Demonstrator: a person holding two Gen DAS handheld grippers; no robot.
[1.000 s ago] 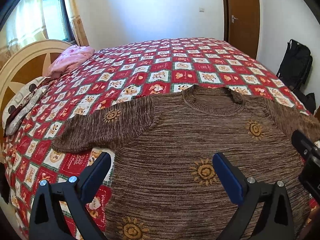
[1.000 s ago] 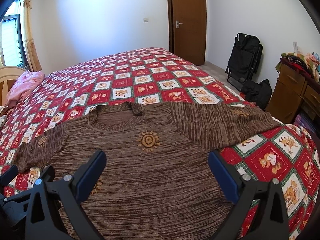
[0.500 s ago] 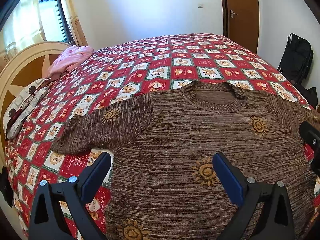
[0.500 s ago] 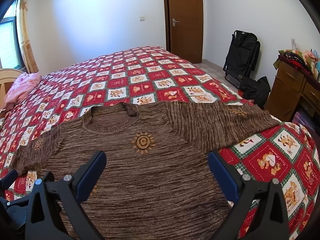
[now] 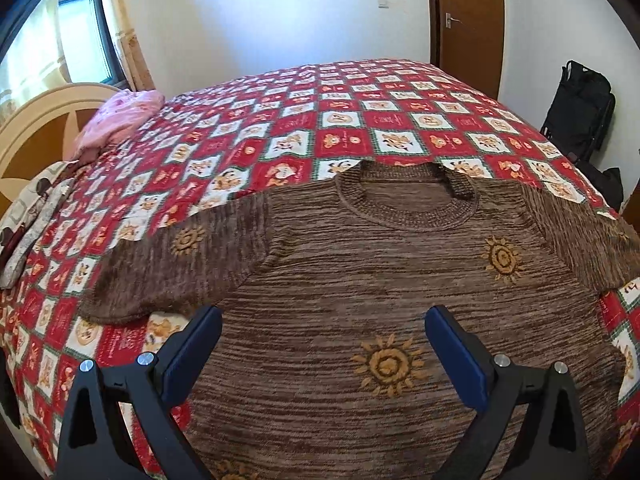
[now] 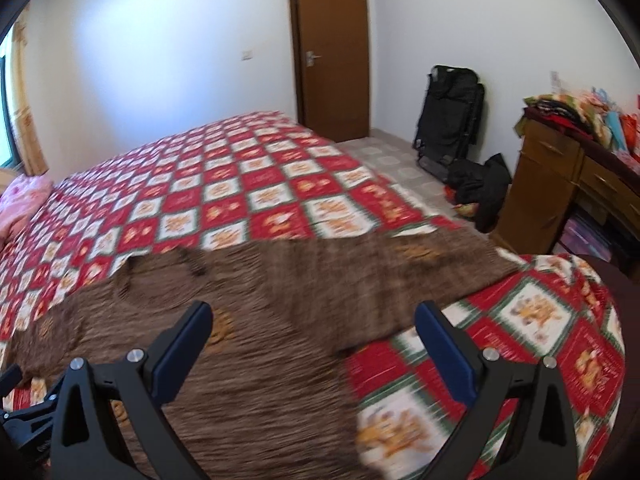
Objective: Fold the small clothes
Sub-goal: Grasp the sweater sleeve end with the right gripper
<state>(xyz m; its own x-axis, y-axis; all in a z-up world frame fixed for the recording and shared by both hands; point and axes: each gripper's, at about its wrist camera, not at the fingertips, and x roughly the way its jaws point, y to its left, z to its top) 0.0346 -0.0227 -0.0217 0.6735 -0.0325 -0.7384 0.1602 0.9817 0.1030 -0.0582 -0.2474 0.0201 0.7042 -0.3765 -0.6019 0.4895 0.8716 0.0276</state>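
A brown knit sweater with orange sun motifs lies flat, face up, on the bed, both sleeves spread out to the sides. It also shows, blurred, in the right wrist view. My left gripper is open and empty above the sweater's lower left body, near the left sleeve. My right gripper is open and empty above the sweater's right side, near the right sleeve. Part of the left gripper shows at the lower left of the right wrist view.
The bed has a red and white patchwork bedspread. A pink garment and a headboard are at the far left. A door, black bags and a wooden dresser with piled clothes stand to the right.
The right gripper has swung to the right, blurring its view and bringing the right sleeve and dresser nearer centre. The left gripper has pulled back slightly. Both stay open.
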